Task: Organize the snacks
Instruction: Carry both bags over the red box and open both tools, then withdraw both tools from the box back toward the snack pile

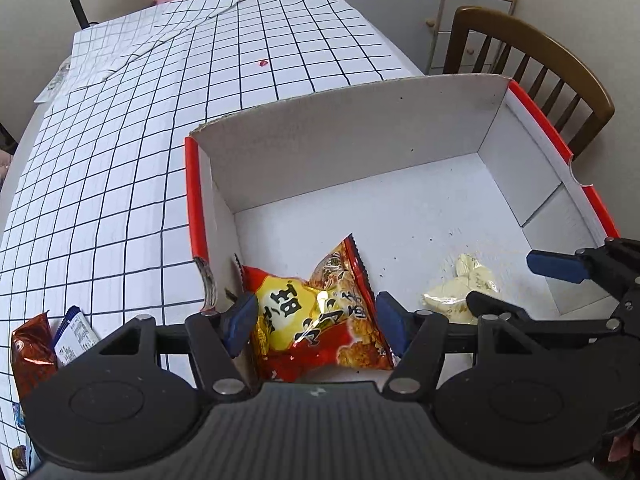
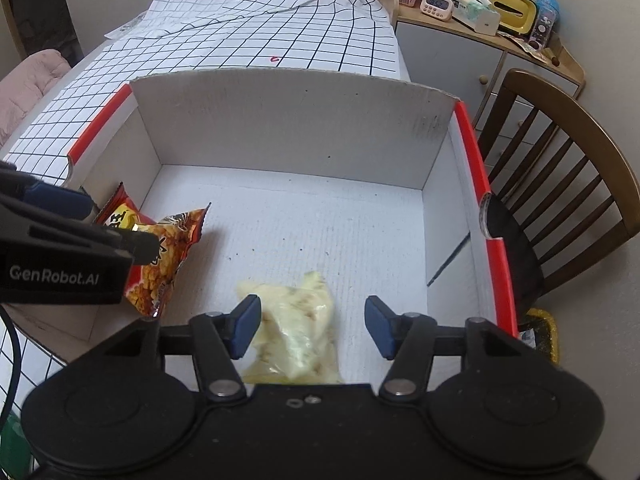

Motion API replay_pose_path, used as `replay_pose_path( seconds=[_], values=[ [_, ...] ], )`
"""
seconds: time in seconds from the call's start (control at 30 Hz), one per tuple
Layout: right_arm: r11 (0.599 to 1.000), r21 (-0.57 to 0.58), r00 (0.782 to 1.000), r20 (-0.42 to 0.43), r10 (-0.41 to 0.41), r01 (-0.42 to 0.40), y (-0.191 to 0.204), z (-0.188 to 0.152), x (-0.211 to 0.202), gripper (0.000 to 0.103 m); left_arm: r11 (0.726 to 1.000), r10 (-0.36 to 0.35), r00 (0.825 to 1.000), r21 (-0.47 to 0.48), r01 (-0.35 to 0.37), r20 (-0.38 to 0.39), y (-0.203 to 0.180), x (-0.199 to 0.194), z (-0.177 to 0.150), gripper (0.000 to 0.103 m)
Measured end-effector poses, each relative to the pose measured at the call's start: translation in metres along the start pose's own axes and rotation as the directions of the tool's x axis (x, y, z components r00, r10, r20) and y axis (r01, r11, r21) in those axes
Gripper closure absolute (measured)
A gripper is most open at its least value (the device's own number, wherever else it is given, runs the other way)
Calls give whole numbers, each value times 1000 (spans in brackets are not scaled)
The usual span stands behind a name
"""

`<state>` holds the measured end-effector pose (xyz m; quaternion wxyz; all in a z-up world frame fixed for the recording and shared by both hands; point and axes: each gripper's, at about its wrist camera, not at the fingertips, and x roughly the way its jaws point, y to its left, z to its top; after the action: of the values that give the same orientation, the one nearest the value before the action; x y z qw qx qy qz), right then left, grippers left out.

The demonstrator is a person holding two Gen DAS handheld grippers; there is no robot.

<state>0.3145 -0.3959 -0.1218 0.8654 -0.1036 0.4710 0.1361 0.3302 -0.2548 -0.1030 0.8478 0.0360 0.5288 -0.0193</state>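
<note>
Inside the cardboard box, both grippers stand open: the left gripper around the red snack bag, the right gripper over the pale bag. Both bags seem light, crinkly and slippery; better pinch a sealed edge.

We see a red and yellow snack bag, crinkled and printed with bold dark characters, lying on the floor of a white cardboard box with red edges, near its left wall. A pale yellow clear packet lies flat on the box floor to its right, apart from it. More wrapped snacks lie on the checked cloth outside the box.
</note>
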Motion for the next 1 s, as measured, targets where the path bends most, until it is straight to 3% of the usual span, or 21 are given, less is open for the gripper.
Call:
replay_pose_path(
  seconds=[0.4, 0.53, 1.0],
  values=[
    [998, 47, 996, 82, 32, -36, 3, -6, -40, 39, 998, -42, 998, -33, 44, 55, 12, -31, -12, 39],
    [996, 71, 992, 124, 36, -45, 7, -8, -58, 30, 997, -62, 995, -31, 65, 83, 15, -47, -17, 39],
    [992, 106, 968, 245, 43, -71, 38, -23, -118, 21, 993, -118, 971, 3, 120, 206, 46, -110, -47, 39]
  ],
)
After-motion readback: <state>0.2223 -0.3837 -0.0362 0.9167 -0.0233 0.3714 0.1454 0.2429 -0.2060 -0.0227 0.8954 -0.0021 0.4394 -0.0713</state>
